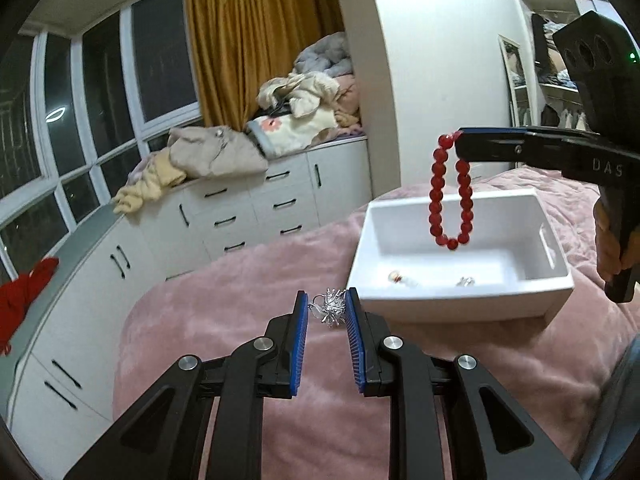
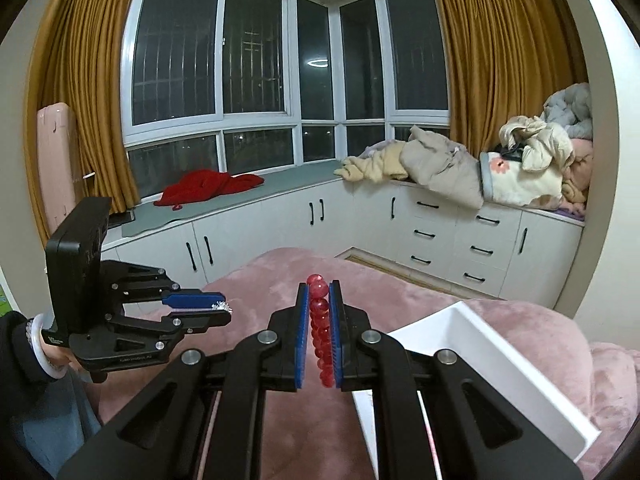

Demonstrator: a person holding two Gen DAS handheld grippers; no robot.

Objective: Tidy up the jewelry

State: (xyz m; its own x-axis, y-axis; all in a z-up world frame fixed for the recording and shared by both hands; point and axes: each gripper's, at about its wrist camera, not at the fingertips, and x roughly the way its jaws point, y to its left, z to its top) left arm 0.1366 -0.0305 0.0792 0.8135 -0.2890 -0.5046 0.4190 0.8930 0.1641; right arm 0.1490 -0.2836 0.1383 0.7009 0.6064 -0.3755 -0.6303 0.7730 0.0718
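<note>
- Right gripper [image 2: 319, 292]: blue pads clamped on a red bead bracelet [image 1: 451, 190]; in the left wrist view the top bead is pinched at the tip and the rest of the loop hangs free, above the open interior of the box.
- Left gripper [image 1: 327, 306]: jaws at a narrow gap with a silver spiky brooch [image 1: 331, 307] between the blue pads. The brooch appears to touch both pads, with its lower edge just over the blanket; whether it is lifted clear cannot be told. The right wrist view shows silver prongs poking out at this gripper's tip [image 2: 221, 307].
- White rectangular box [image 1: 460, 304]: sits on the blanket, just right of the left gripper's tip, with a cut-out handle in its right wall. Two small pieces of jewellery lie on its floor: one pale with a reddish spot [image 1: 396, 277], one silver [image 1: 465, 281]. They are too small to identify further.
- Pink plush blanket [image 1: 240, 312]: covers the bed under box and grippers.
- White drawer cabinets [image 2: 452, 232]: run under the bay window and carry heaped clothing and bedding [image 2: 520, 164] and a red garment [image 2: 208, 186].
- Mustard curtains [image 2: 500, 60]: flank the dark window.
</note>
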